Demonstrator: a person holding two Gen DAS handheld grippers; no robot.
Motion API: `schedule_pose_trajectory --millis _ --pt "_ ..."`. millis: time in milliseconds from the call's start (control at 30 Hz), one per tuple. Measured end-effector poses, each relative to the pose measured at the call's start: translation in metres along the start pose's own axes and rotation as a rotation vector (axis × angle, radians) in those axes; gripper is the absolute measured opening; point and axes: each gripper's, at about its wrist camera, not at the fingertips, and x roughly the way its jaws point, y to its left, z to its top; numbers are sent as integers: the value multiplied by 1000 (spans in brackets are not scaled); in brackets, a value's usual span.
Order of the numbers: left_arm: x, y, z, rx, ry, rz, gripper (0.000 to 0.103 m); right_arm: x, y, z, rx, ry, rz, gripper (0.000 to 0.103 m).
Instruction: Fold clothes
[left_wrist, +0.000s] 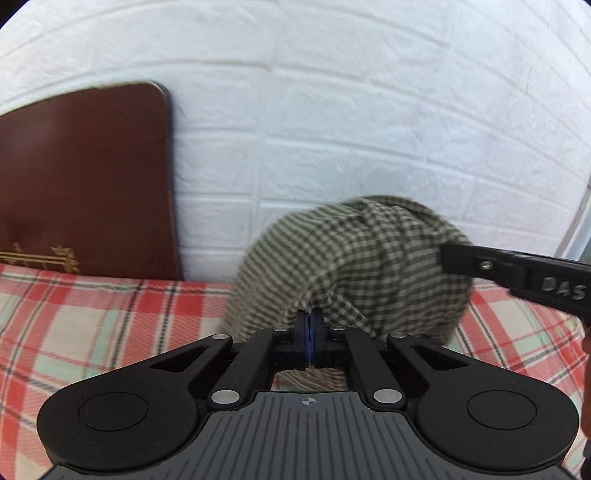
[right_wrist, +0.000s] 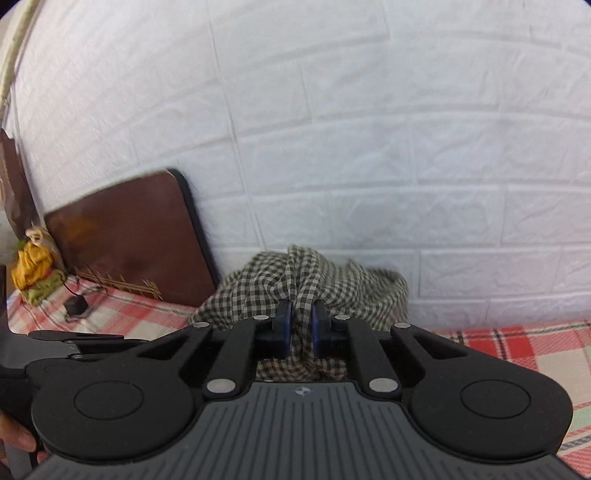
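Note:
A green-and-cream checked garment (left_wrist: 354, 258) hangs bunched above the plaid bed, held up by both grippers. My left gripper (left_wrist: 309, 319) is shut, its blue pads pinching an edge of the cloth at the bottom of the bundle. In the right wrist view the same checked garment (right_wrist: 317, 280) bulges up between the pads of my right gripper (right_wrist: 302, 321), which is shut on a thick fold of it. The right gripper's finger (left_wrist: 517, 275) reaches in from the right in the left wrist view and touches the cloth's side. How the garment lies below the grippers is hidden.
A red, white and green plaid bedsheet (left_wrist: 110, 325) covers the surface below. A dark brown headboard (left_wrist: 81, 177) leans against the white brick-pattern wall (left_wrist: 369, 110). A yellow and green bundle (right_wrist: 35, 269) and a small black charger (right_wrist: 75, 305) sit at the far left.

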Motion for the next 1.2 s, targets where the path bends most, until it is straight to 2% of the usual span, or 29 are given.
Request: schedule_pose_trajectory --millis 133,200,367,500,667,767,867,900,933,967,1000,1067,1133,1167,1200 --pt "-44 3 -8 -8 -25 -9 0 -46 17 9 -10 -55 28 11" --pt "-70 1 -16 -8 -41 -3 0 -72 26 5 -22 -75 32 5" --pt "-119 9 -55 -42 -25 -15 0 -134 48 -14 -40 -100 44 4" --pt "-136 16 -108 -54 78 -29 0 -162 59 -72 -7 1 44 4" --pt "-144 15 -171 -31 223 -35 0 -185 50 -162 88 203 10 4" --pt "-147 14 -175 -16 248 -61 0 -191 43 -193 154 270 -35 4" --pt "-157 15 -172 13 232 -63 0 -196 43 -187 141 263 -38 5" --pt "-162 16 -168 18 212 -58 23 -199 45 -180 123 246 -34 8" --pt "-167 17 -164 23 191 -54 23 -204 47 -171 106 212 -40 9" --pt "-171 18 -157 19 170 -53 24 -208 48 -161 88 165 -52 19" --pt "-175 19 -151 12 148 -54 26 -212 48 -150 71 122 -60 41" --pt "-177 18 -137 6 114 -71 32 -212 50 -127 48 44 -73 62" --pt "-173 14 -124 -3 86 -87 47 -201 55 -106 9 9 -76 62" --pt "-170 10 -118 -12 72 -95 59 -193 57 -97 -6 2 -78 61" --pt "-167 5 -114 -11 64 -109 63 -179 57 -92 -8 22 -83 61"
